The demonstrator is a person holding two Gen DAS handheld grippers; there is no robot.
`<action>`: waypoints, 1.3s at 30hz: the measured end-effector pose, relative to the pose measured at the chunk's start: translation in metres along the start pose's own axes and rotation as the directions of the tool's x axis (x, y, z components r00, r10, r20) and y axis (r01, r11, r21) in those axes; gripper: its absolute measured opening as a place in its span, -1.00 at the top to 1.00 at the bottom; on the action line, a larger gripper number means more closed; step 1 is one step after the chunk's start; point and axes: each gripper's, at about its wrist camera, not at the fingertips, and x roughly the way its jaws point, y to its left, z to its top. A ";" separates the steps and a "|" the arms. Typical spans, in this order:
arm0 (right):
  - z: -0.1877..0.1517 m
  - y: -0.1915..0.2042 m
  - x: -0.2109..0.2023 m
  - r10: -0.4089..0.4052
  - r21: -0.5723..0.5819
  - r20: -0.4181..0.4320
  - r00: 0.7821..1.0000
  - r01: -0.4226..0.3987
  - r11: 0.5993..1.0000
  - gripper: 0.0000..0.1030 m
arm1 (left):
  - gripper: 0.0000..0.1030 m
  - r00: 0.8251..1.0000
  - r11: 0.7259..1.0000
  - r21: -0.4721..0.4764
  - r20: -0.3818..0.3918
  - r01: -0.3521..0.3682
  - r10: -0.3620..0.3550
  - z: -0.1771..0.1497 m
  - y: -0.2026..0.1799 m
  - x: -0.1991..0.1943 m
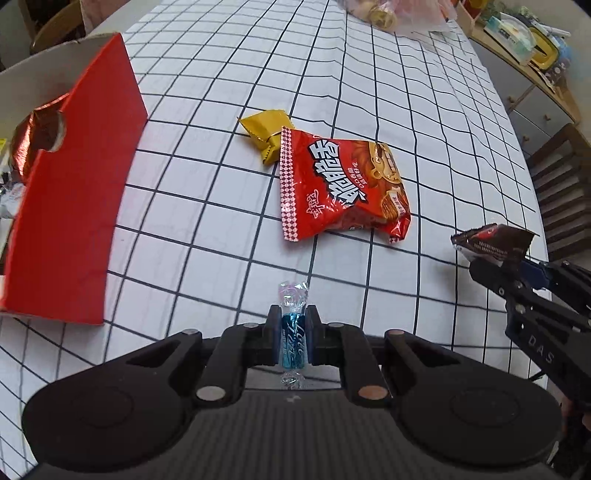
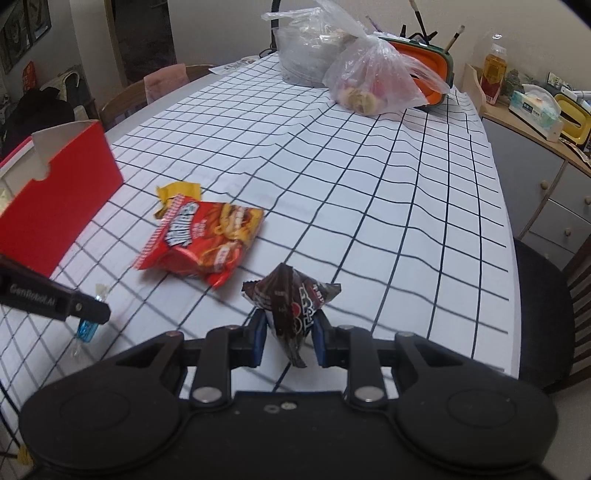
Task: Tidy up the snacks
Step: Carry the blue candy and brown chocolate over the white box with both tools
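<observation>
The red box [image 1: 74, 177] lies ahead and to the left of both grippers, nearer the left gripper [image 1: 292, 339], clamped on a blue candy [image 1: 293, 343] held lengthwise, while the right gripper [image 2: 290, 339] pinches a brown packet [image 2: 291, 306] farther off.

- Table's got a white cloth with a black grid [image 2: 369, 192], a bit rippled toward the far end.
- Wooden chairs [image 2: 125, 98] along the far-left side, one with a pink towel [image 2: 166, 83] slung over it.
- Dark-cushioned chair [image 2: 543, 295] on the right.
- Grey sideboard with round knobs [image 2: 535, 192] against the off-white wall [image 2: 229, 33], clutter on top.
- Framed pictures [image 2: 22, 26] top left.
</observation>
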 end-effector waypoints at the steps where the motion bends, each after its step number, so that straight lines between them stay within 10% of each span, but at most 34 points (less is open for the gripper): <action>1: -0.002 0.005 -0.005 0.007 0.003 -0.001 1.000 -0.007 1.000 0.54 | 0.75 1.000 1.000 0.007 0.003 0.002 -0.002 -0.002 0.001 -0.005; 20: 0.019 0.109 -0.070 0.055 -0.025 0.099 0.994 -0.052 0.998 0.54 | 0.75 0.988 0.992 0.079 0.106 0.102 -0.110 -0.016 0.071 -0.089; 39: 0.069 0.229 -0.049 0.110 -0.083 0.146 0.983 -0.098 0.992 0.54 | 0.75 0.971 0.995 0.070 0.222 0.073 -0.087 0.014 0.189 -0.140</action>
